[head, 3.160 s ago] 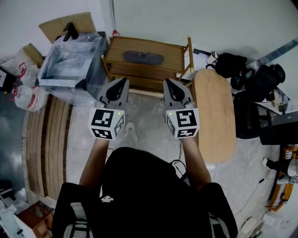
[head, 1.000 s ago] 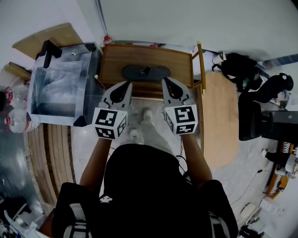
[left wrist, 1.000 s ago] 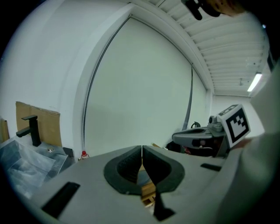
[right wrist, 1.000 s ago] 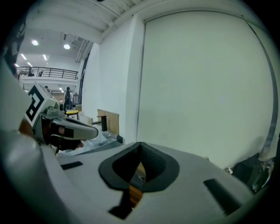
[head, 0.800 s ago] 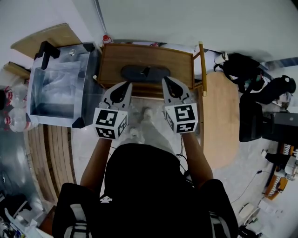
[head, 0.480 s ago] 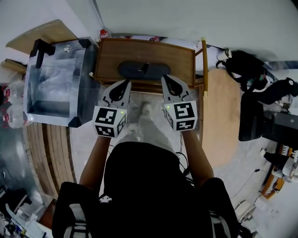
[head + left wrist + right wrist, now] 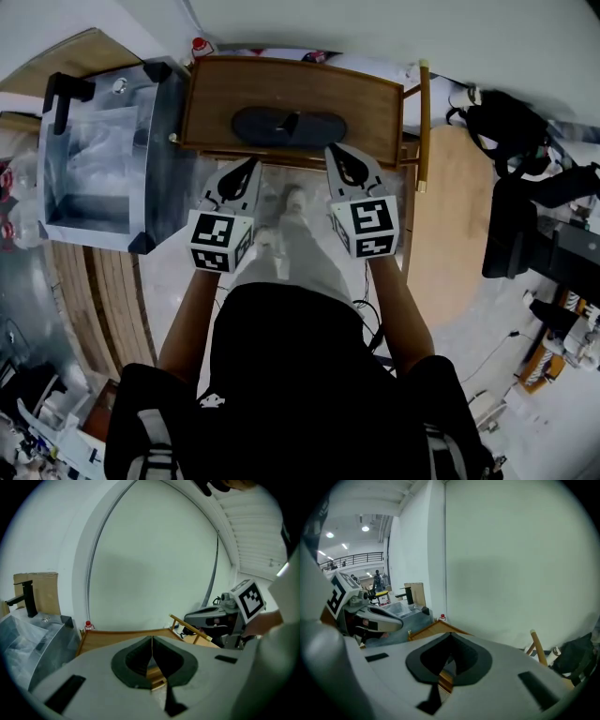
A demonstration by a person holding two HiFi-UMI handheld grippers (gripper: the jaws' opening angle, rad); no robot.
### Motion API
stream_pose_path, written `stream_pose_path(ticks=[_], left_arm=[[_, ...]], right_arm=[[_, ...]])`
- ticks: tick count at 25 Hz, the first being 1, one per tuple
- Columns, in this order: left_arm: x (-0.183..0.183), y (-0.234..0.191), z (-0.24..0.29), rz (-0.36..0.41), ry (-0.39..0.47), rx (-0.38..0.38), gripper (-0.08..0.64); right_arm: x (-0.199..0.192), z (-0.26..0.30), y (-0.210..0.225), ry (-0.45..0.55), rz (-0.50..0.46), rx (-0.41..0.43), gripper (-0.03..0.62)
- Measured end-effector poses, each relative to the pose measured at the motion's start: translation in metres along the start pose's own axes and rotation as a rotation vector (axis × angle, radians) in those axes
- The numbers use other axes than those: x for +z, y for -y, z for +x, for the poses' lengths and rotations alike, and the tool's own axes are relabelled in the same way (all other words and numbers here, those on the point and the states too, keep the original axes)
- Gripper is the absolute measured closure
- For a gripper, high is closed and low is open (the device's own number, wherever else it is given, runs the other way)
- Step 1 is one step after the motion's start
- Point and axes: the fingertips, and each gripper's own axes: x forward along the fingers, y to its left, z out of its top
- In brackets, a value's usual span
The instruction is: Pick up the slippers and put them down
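Slippers (image 7: 289, 125): dark, lying flat on top board of wooden rack (image 7: 370, 94); at 12 o'clock from both grippers, touched by neither.
Left gripper (image 7: 251, 167): fingers pressed together, nothing between; tips near rack's front edge.
Right gripper (image 7: 335, 152): fingers pressed together, nothing between; at 3 o'clock of left gripper.
Clear bin (image 7: 94, 159): just beside rack, at its 9 o'clock.

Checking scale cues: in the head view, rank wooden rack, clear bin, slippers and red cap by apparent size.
1. wooden rack and clear bin, too alike to rank
2. slippers
3. red cap
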Motion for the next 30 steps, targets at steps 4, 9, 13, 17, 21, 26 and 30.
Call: stream_pose_path(ticks=[4, 9, 13, 17, 21, 26, 30], left_arm=[[-0.026, -0.007, 0.019, 0.026, -0.046, 0.001, 0.552], [-0.049, -0.005, 0.042, 0.055, -0.091, -0.048, 0.552], [-0.071, -0.005, 0.058, 0.023, -0.146, -0.079, 0.552], [-0.082, -0.010, 0.074, 0.021, -0.166, -0.101, 0.552], [-0.086, -0.021, 0.092, 0.058, -0.140, -0.111, 0.551], [-0.095, -0.023, 0.115, 0.084, -0.192, -0.148, 0.551], [-0.102, -0.024, 0.128, 0.092, -0.232, -0.162, 0.551]], right_arm=[[-0.020, 0.014, 0.008, -0.043, 0.019, 0.012, 0.592], [-0.044, 0.030, 0.012, -0.086, 0.030, 0.030, 0.592], [-0.063, 0.041, 0.014, -0.115, 0.040, 0.043, 0.592], [-0.074, 0.051, 0.018, -0.127, 0.058, 0.053, 0.592], [-0.092, 0.057, 0.021, -0.157, 0.058, 0.063, 0.592], [-0.095, 0.071, 0.024, -0.153, 0.061, 0.075, 0.592], [-0.098, 0.078, 0.025, -0.156, 0.066, 0.084, 0.592]])
